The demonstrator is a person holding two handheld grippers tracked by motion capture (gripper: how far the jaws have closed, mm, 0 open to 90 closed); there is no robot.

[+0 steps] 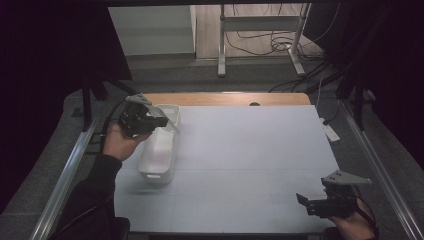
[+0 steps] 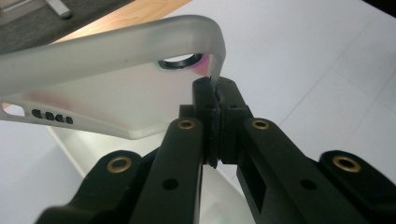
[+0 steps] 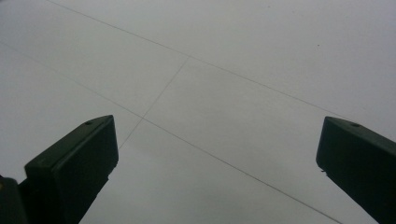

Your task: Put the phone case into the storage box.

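Left gripper clamped on corner edge of translucent phone case; case held above far end of white bin, long axis along the bin's; right gripper spread wide, well apart.

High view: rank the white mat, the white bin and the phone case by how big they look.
1. White mat, largest by far.
2. White bin.
3. Phone case, the smallest showing, pinched in the left claw over the bin and partly hidden by it.
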